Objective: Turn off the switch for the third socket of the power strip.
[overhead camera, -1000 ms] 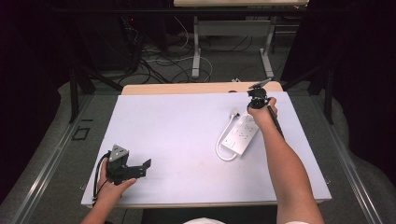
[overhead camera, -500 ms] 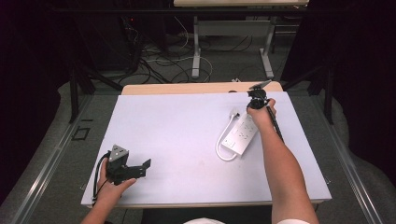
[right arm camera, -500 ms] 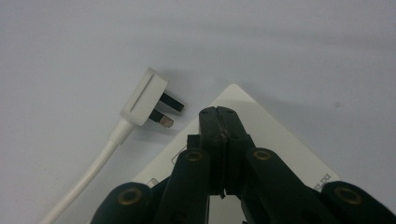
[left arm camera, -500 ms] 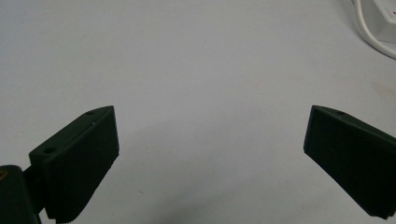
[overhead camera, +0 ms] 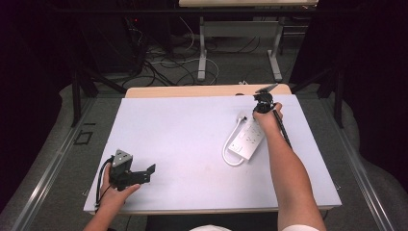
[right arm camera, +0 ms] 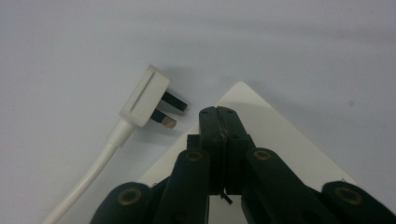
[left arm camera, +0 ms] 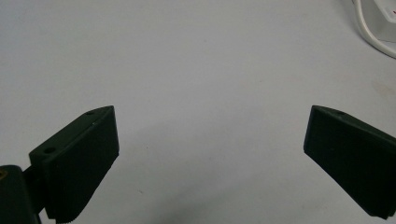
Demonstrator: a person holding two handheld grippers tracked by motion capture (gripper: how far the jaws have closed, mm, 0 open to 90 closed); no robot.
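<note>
Dark room with cable clutter on the floor behind; a pale table (overhead camera: 192, 139) takes up the middle of the high view. In that view the white power strip (overhead camera: 247, 139) lies right of centre, its cord (overhead camera: 226, 155) looping at its lower left and its plug (overhead camera: 242, 117) lying off its upper end. The right tongs (overhead camera: 264, 96) sit just above the strip's upper end, arm extended, apparently placed to work at that end. The left tongs (overhead camera: 146, 173) rest at lower left, well apart from the strip, seemingly parked.

Left gripper view: the left tongs (left arm camera: 210, 154) are spread wide over bare table, nothing between them; the cord (left arm camera: 373, 39) shows at upper right.

Right gripper view: the right tongs (right arm camera: 218, 114) are pressed together, pinching nothing visible, tips over the corner of the power strip (right arm camera: 275, 135). The plug (right arm camera: 144, 95) lies just left, pins pointing toward the tips, not touching them.
</note>
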